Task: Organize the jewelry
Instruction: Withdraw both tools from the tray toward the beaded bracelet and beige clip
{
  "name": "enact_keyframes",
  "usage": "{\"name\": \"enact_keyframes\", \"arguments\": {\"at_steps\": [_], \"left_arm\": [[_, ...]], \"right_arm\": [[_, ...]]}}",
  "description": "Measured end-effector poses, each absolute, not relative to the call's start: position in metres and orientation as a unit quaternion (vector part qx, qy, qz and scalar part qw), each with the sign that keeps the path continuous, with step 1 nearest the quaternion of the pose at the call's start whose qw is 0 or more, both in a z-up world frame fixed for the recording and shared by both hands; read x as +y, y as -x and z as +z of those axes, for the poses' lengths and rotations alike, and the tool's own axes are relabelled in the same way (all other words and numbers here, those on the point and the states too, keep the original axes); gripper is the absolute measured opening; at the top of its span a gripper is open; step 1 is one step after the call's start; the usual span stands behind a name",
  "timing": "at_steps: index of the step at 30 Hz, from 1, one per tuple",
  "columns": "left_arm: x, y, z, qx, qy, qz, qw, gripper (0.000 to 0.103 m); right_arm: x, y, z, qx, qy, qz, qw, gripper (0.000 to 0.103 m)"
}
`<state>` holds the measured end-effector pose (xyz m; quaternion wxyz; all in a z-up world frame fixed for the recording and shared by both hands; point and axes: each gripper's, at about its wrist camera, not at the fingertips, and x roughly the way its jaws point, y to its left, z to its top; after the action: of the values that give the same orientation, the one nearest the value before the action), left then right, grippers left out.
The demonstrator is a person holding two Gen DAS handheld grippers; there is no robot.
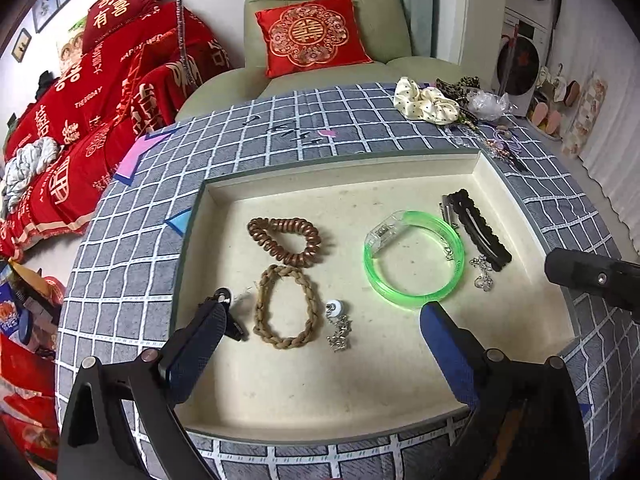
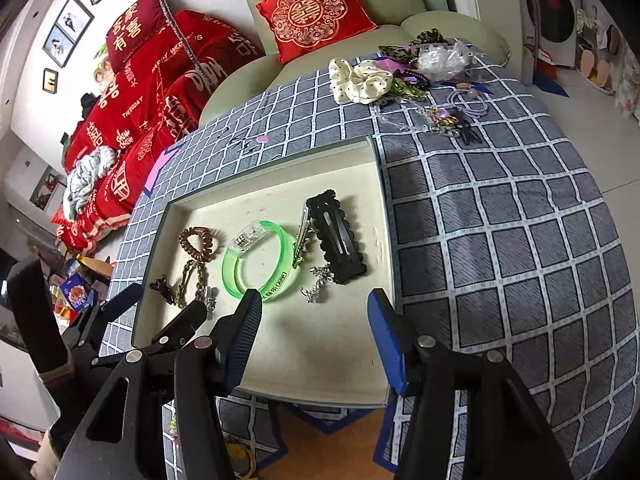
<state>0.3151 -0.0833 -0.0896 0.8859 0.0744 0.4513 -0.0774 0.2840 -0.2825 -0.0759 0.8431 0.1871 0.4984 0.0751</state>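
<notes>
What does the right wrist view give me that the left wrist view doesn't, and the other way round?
Only the right wrist view shows the floor under the table's near edge and the left hand-held gripper from the side. Only the left wrist view shows the white bead charm clearly. Both show the tray, green bangle, coil hair tie, braided band, black clip, the unsorted pile beyond the tray, and open, empty jaws on each gripper, including the right hand-held gripper.

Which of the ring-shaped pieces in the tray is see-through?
The green bangle, lying on the tray's right side. It is clear plastic with a colourless clasp block, whereas the brown coil tie and the braided tan loop are both opaque.
</notes>
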Motion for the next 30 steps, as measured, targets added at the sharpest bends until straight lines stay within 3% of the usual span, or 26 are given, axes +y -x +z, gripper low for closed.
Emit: {"name": "enact_keyframes", "arguments": {"at_steps": [4, 6, 10, 11, 15, 16, 18, 30], "left_arm": [[-0.077, -0.309, -0.087, 0.453, -0.067, -0.07, 0.886, 0.103], [-0.072, -0.303, -0.085, 0.455, -0.059, -0.069, 0.886, 0.103], [-0.064, -0.288, -0.081, 0.459, -0.053, -0.068, 0.884, 0.103], [-0.064, -0.285, -0.081, 0.459, -0.053, -0.067, 0.884, 0.103], [-0.059, -0.265, -0.076, 0.457, -0.048, -0.07, 0.885, 0.103], [-0.057, -0.259, -0.075, 0.458, -0.046, -0.071, 0.885, 0.103], [-0.054, -0.249, -0.074, 0.459, -0.042, -0.073, 0.884, 0.103], [-0.034, -0.199, -0.071, 0.463, -0.027, -0.077, 0.883, 0.103]], "right_arm": [[-0.281, -0.278, -0.075, 0.499, -0.182, 0.076, 0.844, 0.059], [-0.28, -0.275, -0.075, 0.501, -0.181, 0.077, 0.843, 0.069], [-0.275, -0.262, -0.07, 0.498, -0.172, 0.081, 0.846, 0.075], [-0.274, -0.259, -0.069, 0.497, -0.17, 0.081, 0.847, 0.081], [-0.272, -0.244, -0.063, 0.49, -0.173, 0.089, 0.85, 0.083], [-0.271, -0.24, -0.062, 0.49, -0.173, 0.091, 0.85, 0.086], [-0.269, -0.232, -0.06, 0.487, -0.175, 0.095, 0.851, 0.103], [-0.258, -0.19, -0.053, 0.487, -0.171, 0.104, 0.85, 0.103]]}}
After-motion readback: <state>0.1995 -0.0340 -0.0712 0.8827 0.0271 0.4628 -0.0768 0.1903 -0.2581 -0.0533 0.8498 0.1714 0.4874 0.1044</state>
